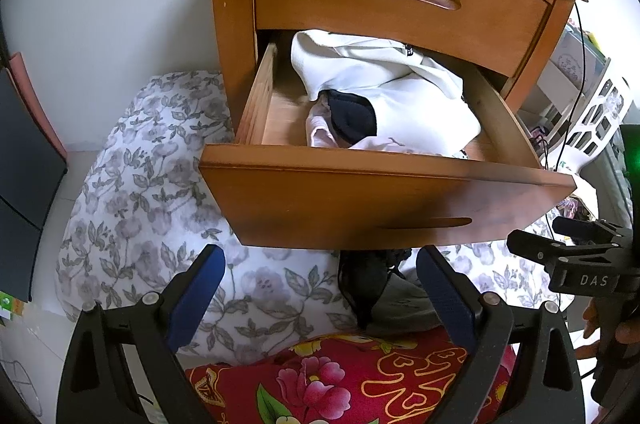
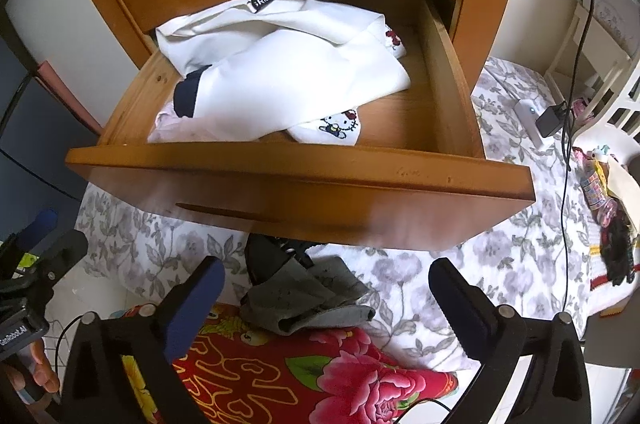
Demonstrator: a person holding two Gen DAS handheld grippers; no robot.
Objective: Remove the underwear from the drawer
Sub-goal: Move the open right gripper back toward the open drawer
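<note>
- Right gripper — jaws wide apart, nothing between the pads; it hangs over the bed's near edge, above the red flowered blanket.
- Grey and black underwear lies loose on the bed, just beyond those jaws and under the drawer's front, its length running left to right.
- Left gripper — jaws apart too, empty, beside the same pile.
- Farther off, the open drawer holds white clothes; the right hand looks nearer.

Readable in white capitals: "DAS" on the black body of the right gripper, seen from the left wrist. Also "RIDO", cut off, on a black tag sewn to the white garment in the open drawer.
</note>
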